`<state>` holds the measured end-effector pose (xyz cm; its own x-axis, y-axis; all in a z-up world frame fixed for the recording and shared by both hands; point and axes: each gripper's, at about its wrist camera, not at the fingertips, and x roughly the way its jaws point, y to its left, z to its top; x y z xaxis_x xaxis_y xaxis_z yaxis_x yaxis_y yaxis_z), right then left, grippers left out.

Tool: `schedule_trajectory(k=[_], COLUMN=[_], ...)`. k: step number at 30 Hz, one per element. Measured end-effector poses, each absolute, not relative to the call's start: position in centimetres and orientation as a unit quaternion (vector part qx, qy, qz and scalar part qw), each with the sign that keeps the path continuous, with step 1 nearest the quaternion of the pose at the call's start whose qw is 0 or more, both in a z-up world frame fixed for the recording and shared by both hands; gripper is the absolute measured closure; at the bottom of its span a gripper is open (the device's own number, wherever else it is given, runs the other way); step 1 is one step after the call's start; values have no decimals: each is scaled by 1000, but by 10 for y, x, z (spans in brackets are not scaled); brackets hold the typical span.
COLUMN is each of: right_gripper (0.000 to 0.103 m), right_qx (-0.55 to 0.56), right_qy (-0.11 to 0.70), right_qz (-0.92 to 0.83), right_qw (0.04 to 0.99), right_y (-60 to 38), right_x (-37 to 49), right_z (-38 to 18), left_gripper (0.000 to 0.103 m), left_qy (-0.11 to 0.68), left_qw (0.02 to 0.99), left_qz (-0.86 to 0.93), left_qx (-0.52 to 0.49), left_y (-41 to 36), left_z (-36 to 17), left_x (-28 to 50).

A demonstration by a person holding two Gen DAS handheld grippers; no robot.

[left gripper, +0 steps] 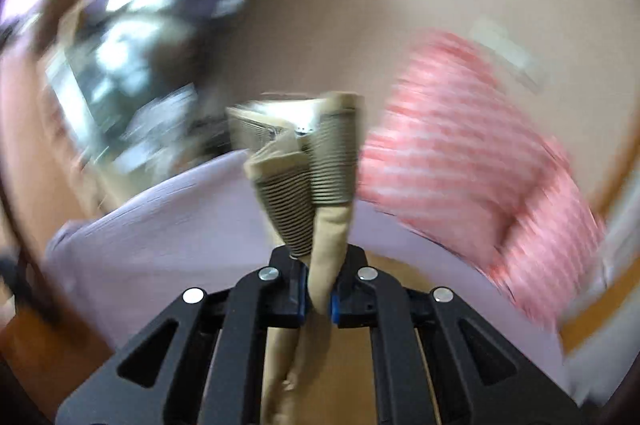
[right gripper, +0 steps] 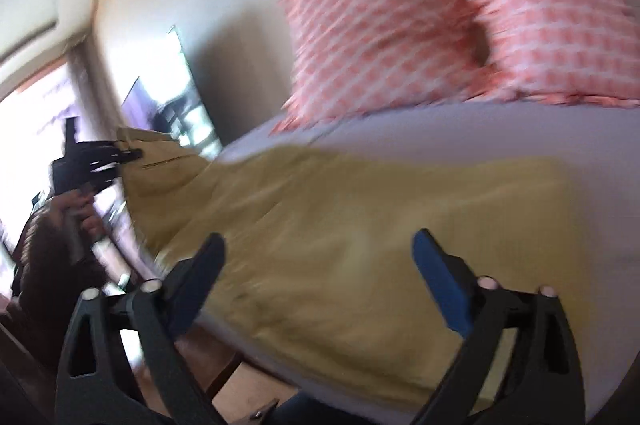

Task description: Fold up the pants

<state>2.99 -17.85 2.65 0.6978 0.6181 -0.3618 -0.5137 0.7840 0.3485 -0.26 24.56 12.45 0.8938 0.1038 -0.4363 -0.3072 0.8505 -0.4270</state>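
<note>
Tan pants (right gripper: 340, 225) lie spread over the lavender bed sheet (right gripper: 480, 133), with the waist end lifted at the left. My left gripper (left gripper: 318, 299) is shut on the pants' ribbed waistband (left gripper: 328, 165) and holds it above the bed; it also shows in the right wrist view (right gripper: 128, 155) gripping the raised waist. My right gripper (right gripper: 320, 257) is open and empty, hovering over the near part of the pants. Both views are blurred by motion.
Two pink-and-white checked pillows (right gripper: 384, 37) stand against the cream wall at the bed's head, one also in the left wrist view (left gripper: 472, 161). A bright window (right gripper: 36, 113) is at the left. Wooden floor (right gripper: 248, 397) shows below the bed edge.
</note>
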Motion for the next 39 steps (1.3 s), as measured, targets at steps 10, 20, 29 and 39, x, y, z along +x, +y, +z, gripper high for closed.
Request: schedule_trajectory(k=[10,20,29,39], right_gripper=[1,1,23,51], right_qx=[301,305,226,241], right_qy=[231,313,404,404], right_qz=[145,213,207,252], right_qw=[914,874,862,846], right_y=[-337,-336,-307,-303], right_x=[33,73,119,142], right_z=[18,9,-3,-13], left_gripper=[94,92,39,30], left_qy=[315,316,317,426], left_qw=[908,895,883,882], left_qz=[-266,-275,-345,-152], left_qx=[76,152,-6,-136], left_y=[-97,-158,-61,110], left_z=[81,28,68,45], left_x=[38,11,0,109])
